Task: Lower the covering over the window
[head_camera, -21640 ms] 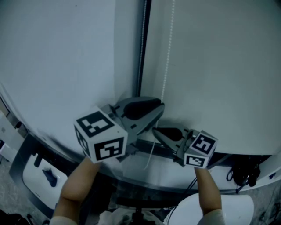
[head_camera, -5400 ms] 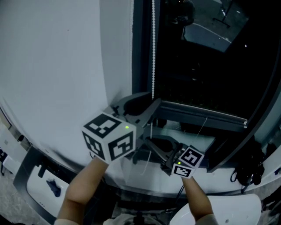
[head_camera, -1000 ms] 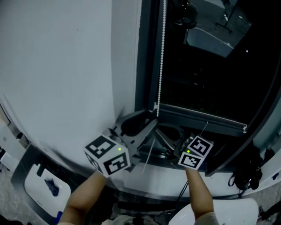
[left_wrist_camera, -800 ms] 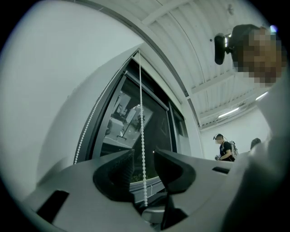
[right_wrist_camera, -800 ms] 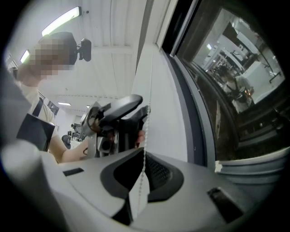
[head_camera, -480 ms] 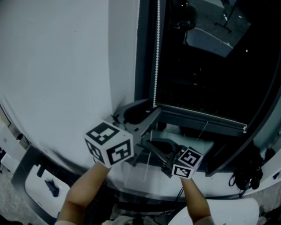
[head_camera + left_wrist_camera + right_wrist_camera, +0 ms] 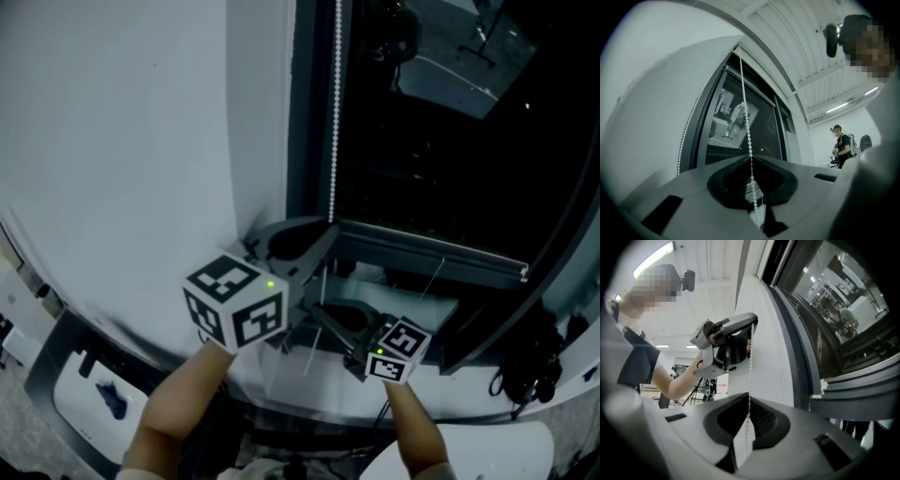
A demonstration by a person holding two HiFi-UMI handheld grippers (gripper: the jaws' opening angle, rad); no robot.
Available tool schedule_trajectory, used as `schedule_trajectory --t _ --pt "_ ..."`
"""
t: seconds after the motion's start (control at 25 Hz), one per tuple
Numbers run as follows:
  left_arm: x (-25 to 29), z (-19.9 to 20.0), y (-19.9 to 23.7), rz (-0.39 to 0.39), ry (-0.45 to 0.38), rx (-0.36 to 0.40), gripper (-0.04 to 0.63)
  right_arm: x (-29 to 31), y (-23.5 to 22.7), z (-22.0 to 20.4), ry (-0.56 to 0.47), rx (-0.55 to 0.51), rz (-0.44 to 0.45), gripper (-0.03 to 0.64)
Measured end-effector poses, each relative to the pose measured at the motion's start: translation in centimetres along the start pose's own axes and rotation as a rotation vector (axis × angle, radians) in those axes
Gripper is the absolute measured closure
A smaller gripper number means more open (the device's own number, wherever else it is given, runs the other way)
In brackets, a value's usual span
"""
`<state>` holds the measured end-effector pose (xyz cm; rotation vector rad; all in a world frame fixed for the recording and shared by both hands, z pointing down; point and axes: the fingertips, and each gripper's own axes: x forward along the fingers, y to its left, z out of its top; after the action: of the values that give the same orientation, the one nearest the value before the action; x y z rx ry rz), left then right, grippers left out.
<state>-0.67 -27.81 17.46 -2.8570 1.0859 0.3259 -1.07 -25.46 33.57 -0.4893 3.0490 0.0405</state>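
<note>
The window (image 7: pixel 450 141) is dark, bare glass, and no covering shows over it. A white bead chain (image 7: pixel 334 112) hangs along the frame's left side. My left gripper (image 7: pixel 328 228) has just been closing, and its jaws are now shut on the chain (image 7: pixel 746 122), which runs down between the tips (image 7: pixel 751 159). Below it, my right gripper (image 7: pixel 314 309) is shut on the same chain (image 7: pixel 750 366), whose beads pass between its tips (image 7: pixel 749 397). In the right gripper view the left gripper (image 7: pixel 752 326) shows above, pinching the chain.
A white wall (image 7: pixel 122 141) lies left of the grey window frame (image 7: pixel 431 248). Black cables (image 7: pixel 520 370) hang at the lower right. A white unit (image 7: pixel 94 394) sits at the lower left. A person (image 7: pixel 843 143) stands far off in the room.
The right gripper has come down along the chain, still shut on it. The left gripper has risen slightly and its jaws have gone from open to shut on the chain.
</note>
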Motion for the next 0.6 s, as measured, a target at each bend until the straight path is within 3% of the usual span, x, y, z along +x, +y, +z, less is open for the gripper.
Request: schedule_trajectory --t 0.28,0.36,0.48,0.6 --pt "-0.1 -0.2 0.0 0.000 0.035 0.003 0.566 -0.7 -0.2 0.4 0.027 0.013 0.014 0.596" --pt "0.1 -0.2 0.1 0.005 0.043 0.008 0.566 -1.4 -0.6 1.7 -0.017 0.080 0.044 0.492" --pt "0.2 -0.3 0.0 -0.006 0.052 -0.009 0.566 -2.9 -1.6 5.1 -0.130 0.127 0.035 0.479" --pt "0.1 -1.1 -0.4 -0.018 0.081 -0.006 0.566 -3.6 -2.4 9.0 -0.203 0.103 -0.002 0.479"
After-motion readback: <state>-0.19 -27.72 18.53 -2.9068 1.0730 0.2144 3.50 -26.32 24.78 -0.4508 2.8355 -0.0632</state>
